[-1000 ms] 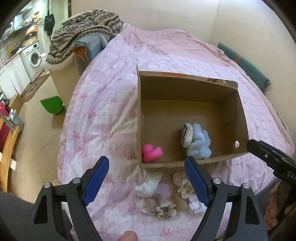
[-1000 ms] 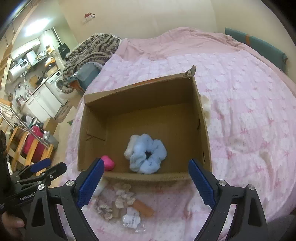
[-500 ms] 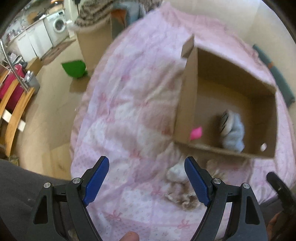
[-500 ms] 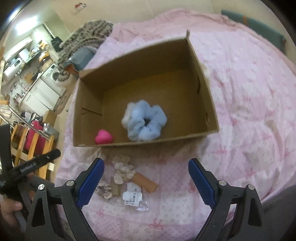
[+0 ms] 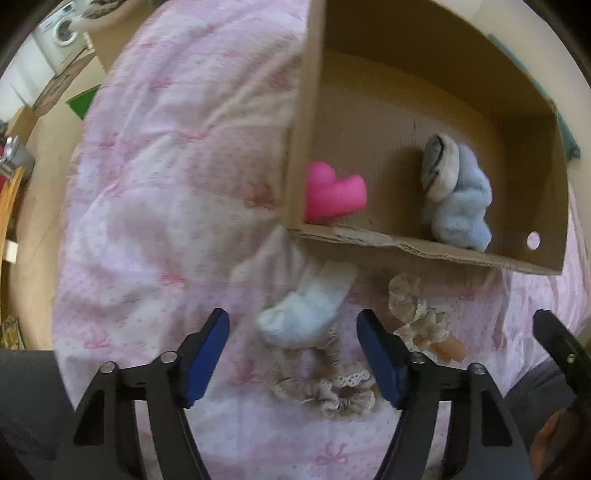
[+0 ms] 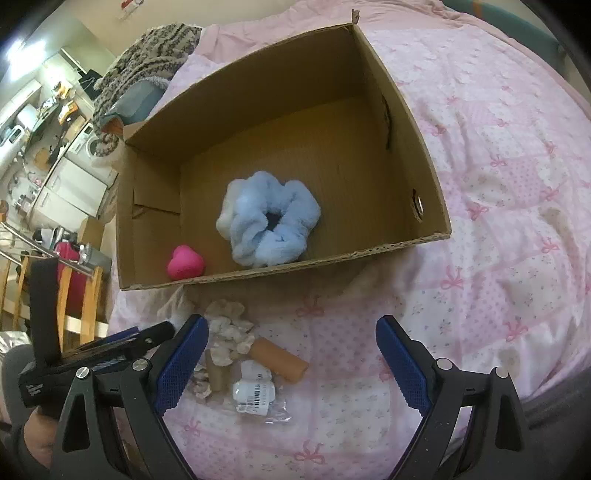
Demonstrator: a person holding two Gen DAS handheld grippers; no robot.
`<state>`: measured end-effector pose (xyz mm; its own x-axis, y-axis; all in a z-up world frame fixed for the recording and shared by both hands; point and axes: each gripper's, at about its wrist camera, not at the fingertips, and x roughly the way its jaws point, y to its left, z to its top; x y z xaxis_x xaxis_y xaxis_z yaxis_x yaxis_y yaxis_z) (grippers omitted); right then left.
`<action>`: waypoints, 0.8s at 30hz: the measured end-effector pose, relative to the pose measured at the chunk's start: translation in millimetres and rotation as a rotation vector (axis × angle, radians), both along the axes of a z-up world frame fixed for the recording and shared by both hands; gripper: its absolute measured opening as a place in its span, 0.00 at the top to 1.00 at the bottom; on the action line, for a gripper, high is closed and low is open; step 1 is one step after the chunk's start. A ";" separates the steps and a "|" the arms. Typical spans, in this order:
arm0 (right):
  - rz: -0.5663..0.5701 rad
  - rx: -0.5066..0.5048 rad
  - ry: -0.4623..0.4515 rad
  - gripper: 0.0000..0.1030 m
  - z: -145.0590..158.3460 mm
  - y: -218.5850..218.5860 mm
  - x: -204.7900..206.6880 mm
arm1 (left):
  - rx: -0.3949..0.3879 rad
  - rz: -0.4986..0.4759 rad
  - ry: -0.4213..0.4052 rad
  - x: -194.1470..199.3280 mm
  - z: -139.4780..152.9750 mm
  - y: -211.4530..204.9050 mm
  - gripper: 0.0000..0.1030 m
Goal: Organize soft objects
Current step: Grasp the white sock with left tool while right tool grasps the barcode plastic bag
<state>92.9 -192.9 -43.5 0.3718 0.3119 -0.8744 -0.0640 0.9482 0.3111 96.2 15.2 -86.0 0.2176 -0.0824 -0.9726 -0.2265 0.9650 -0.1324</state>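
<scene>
Both grippers have come down toward the bed (image 6: 498, 184) since a second ago, and the box (image 6: 406, 122) now fills more of each view. Left gripper (image 5: 293, 345) hangs over a white sock (image 5: 306, 310) lying just outside the box's near wall, its fingers closing with nothing pressed between them. Right gripper (image 6: 291, 354) stays wide and empty above a beige scrunchie (image 6: 227, 332), a tan roll (image 6: 279, 356) and a small packet (image 6: 255, 393). Inside the box lie a blue scrunchie (image 6: 271, 218) and a pink heart (image 6: 184, 263). Pink bow-print quilt covers the bed; a washing machine (image 5: 61, 31) and wooden chair (image 6: 79, 295) stand beyond.
</scene>
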 end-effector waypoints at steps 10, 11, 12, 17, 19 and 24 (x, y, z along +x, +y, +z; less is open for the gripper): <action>-0.014 0.003 0.009 0.05 -2.3 -2.9 4.9 | -0.003 -0.017 -0.027 -1.0 -3.7 -7.6 0.75; -0.014 0.010 0.010 0.05 -2.4 -3.7 5.6 | -0.011 -0.022 -0.042 -3.7 2.8 -7.6 0.75; -0.014 0.024 0.015 0.05 -3.0 -4.4 6.5 | -0.015 -0.027 -0.058 -8.1 10.6 -7.0 0.75; 0.012 0.090 0.069 0.05 -8.8 -5.7 6.1 | -0.016 -0.059 -0.093 -30.4 46.0 -4.2 0.75; 0.042 0.120 0.105 0.05 -12.7 -1.4 4.1 | -0.020 -0.061 -0.095 -40.4 58.4 -2.5 0.75; 0.096 0.129 0.207 0.31 -29.0 10.1 0.9 | -0.008 -0.065 -0.107 -62.9 67.9 -2.0 0.75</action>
<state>93.8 -182.8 -72.4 0.1521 0.4509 -0.8795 -0.0740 0.8926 0.4448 33.3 13.3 -18.1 0.3139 -0.1070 -0.9434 -0.1476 0.9761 -0.1598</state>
